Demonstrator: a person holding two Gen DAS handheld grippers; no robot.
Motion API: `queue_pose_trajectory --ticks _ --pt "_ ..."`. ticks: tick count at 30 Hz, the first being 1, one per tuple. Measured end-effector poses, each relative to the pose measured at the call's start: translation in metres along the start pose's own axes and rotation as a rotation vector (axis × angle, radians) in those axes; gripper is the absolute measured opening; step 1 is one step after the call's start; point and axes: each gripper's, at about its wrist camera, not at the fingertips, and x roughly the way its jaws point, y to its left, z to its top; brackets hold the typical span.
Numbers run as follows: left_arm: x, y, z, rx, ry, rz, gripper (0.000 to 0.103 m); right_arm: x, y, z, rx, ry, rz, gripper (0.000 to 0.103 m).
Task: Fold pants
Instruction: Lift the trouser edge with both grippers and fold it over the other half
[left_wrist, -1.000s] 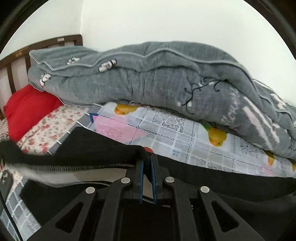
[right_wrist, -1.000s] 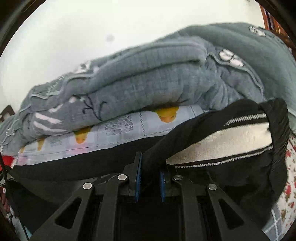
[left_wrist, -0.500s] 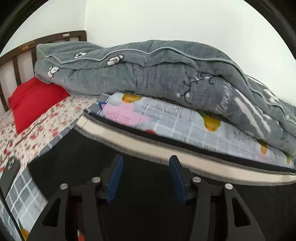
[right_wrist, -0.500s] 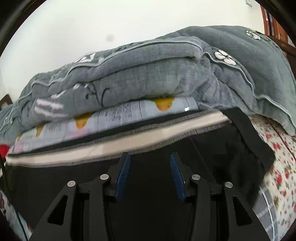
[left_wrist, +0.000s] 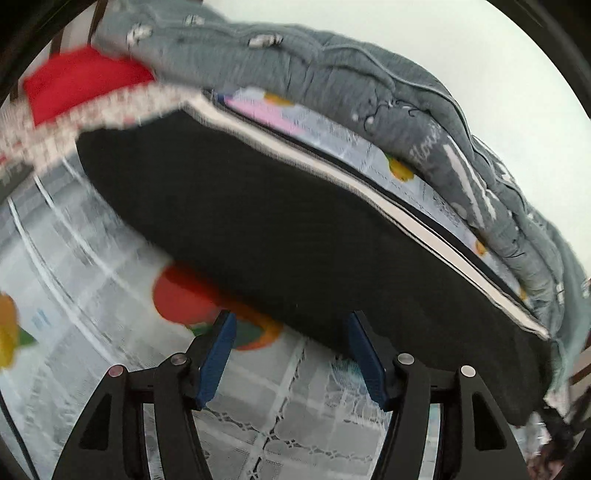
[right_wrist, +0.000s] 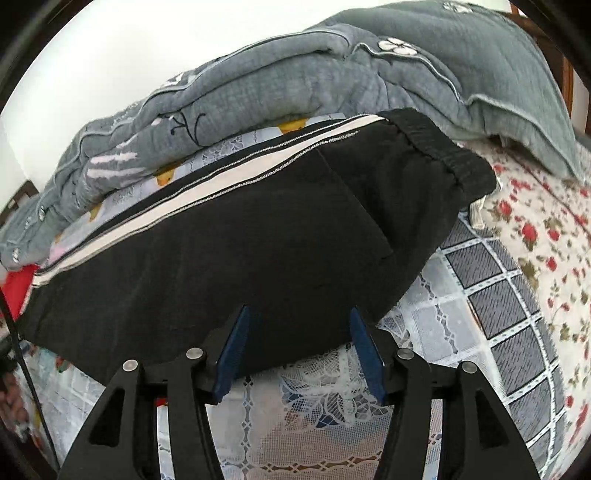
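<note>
Now, left wrist view: pants (left_wrist: 295, 236) on bed (left_wrist: 92, 280), long axis upper left to lower right, ahead of left hand-held gripper (left_wrist: 291, 354), opening, empty. Right wrist view: pants (right_wrist: 240, 251) ahead of right hand-held gripper (right_wrist: 299, 350), likewise opening, empty; waistband (right_wrist: 443, 147) upper right.

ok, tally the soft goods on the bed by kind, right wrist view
Black pants: 1
Grey quilt: 1
Floral sheet: 1
Lace-print check cover: 1
Red pillow: 1
Total: 5
</note>
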Motion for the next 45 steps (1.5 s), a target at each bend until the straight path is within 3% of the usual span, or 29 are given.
queue_pose_trajectory --ticks 7,16,20,21,22,23,24,26,32,39,45 --pt "0.013 0.013 0.013 -0.117 0.004 -0.073 0.060 0.000 -0.011 -0.009 0.057 0.029 0.011 0.057" --pt "0.040 0.001 0.035 -0.125 0.000 -0.046 0.060 0.014 -0.010 0.002 0.084 0.021 -0.026 0.061" --pt "0.043 0.000 0.037 -0.110 0.001 -0.031 0.054 0.035 -0.008 0.022 0.130 0.040 0.012 0.062" --pt "0.043 0.000 0.038 -0.107 -0.002 -0.011 0.049 0.038 -0.008 0.026 0.139 0.040 0.017 0.058" --pt "0.043 0.000 0.038 -0.104 -0.003 0.011 0.036 0.042 -0.008 0.030 0.149 0.040 0.017 0.053" --pt "0.043 0.001 0.038 -0.100 -0.005 0.029 0.025 0.045 -0.009 0.034 0.156 0.041 -0.001 0.030" --pt "0.043 0.004 0.037 -0.103 -0.003 0.016 0.021 0.046 -0.010 0.035 0.165 0.037 -0.009 0.017" --pt "0.041 0.009 0.036 -0.112 0.000 -0.014 0.015 0.040 -0.011 0.034 0.175 0.005 0.008 0.012" --pt "0.015 0.004 0.025 -0.089 -0.020 -0.014 0.012 0.004 -0.004 0.026 0.127 -0.073 0.004 0.008" --pt "-0.027 0.013 -0.009 -0.072 -0.015 -0.005 0.012 -0.032 -0.018 0.004 0.126 -0.069 0.026 0.008" --pt "-0.062 0.022 -0.048 -0.047 -0.005 0.005 0.012 -0.077 -0.037 -0.036 0.104 -0.074 0.025 0.007"
